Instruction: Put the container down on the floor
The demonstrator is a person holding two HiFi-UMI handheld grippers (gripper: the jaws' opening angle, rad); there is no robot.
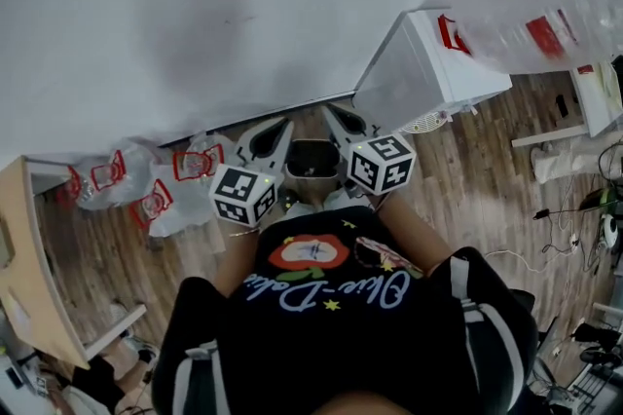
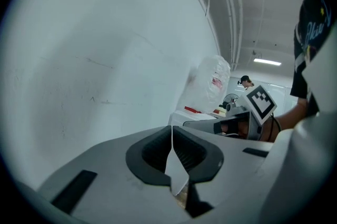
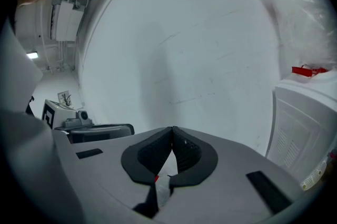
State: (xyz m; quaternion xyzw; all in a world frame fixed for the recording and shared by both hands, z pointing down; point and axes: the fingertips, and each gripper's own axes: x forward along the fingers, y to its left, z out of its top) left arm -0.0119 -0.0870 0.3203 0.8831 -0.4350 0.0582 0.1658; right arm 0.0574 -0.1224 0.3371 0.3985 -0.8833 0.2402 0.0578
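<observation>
Both hand-held grippers are clenched on nothing: left (image 2: 172, 131), right (image 3: 172, 133). Container (image 1: 311, 160) rests on the floor (image 1: 487, 179) between them, at the wall (image 1: 195, 14). Set-down looks done; next move is simply to back away.

One piece of writing to call out: pale script lettering (image 1: 331, 291) across the person's black shirt (image 1: 389, 355), just below a red and green emblem (image 1: 310, 252). It looks like "Blue-Dolce", but the second word is uncertain. The left gripper view catches only "Blu" on that shirt (image 2: 315, 28). Red print on the clear plastic bags (image 1: 146, 189) is too blurred to read.
</observation>
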